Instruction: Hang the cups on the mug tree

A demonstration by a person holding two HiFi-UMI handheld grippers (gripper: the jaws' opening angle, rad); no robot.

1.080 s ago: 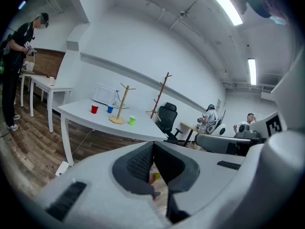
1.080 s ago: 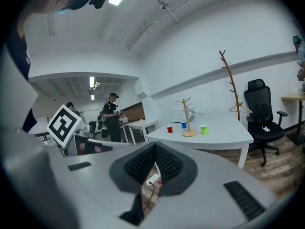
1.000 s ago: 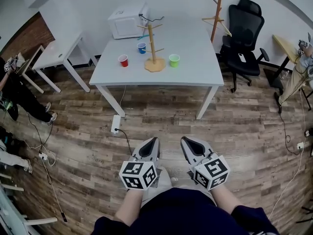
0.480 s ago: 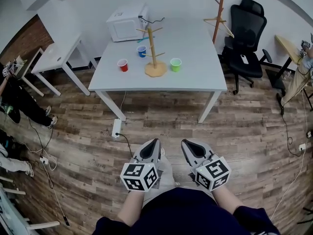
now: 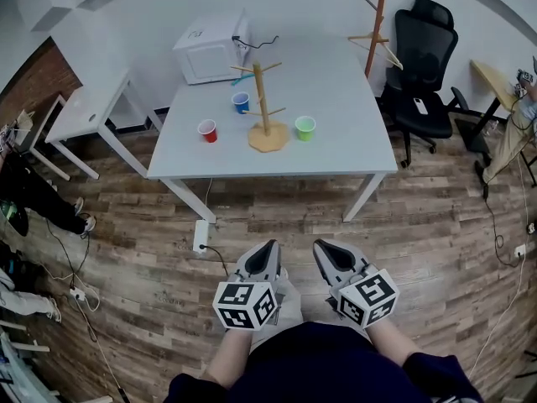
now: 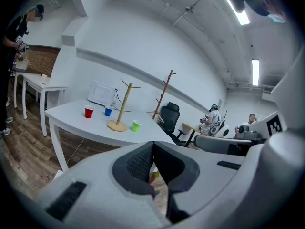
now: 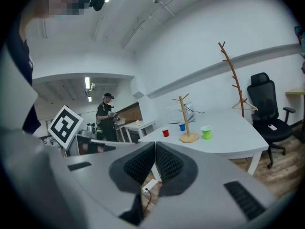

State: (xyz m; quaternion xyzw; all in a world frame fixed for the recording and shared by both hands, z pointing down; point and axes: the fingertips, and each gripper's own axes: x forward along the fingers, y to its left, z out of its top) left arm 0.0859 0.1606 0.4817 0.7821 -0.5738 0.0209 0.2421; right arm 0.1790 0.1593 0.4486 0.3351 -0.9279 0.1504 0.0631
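Red cup (image 5: pixel 207 130), blue cup (image 5: pixel 241 102), green cup (image 5: pixel 305 128) upright on desk (image 5: pixel 336 154) near mug tree (image 5: pixel 266 107) base. L gripper (image 5: pixel 268 244) & R gripper (image 5: pixel 319 244) — both clenched, nothing between jaws — low over floor (image 5: pixel 419 217), well apart from desk.

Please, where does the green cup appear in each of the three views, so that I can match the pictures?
Head view: the green cup stands on the table, upper middle, just right of the mug tree.
Left gripper view: left of centre, just right of the tree's base.
Right gripper view: right of centre, again right of the tree's base.
Shared landmark: the wooden mug tree; the green cup is on its right in all three views.
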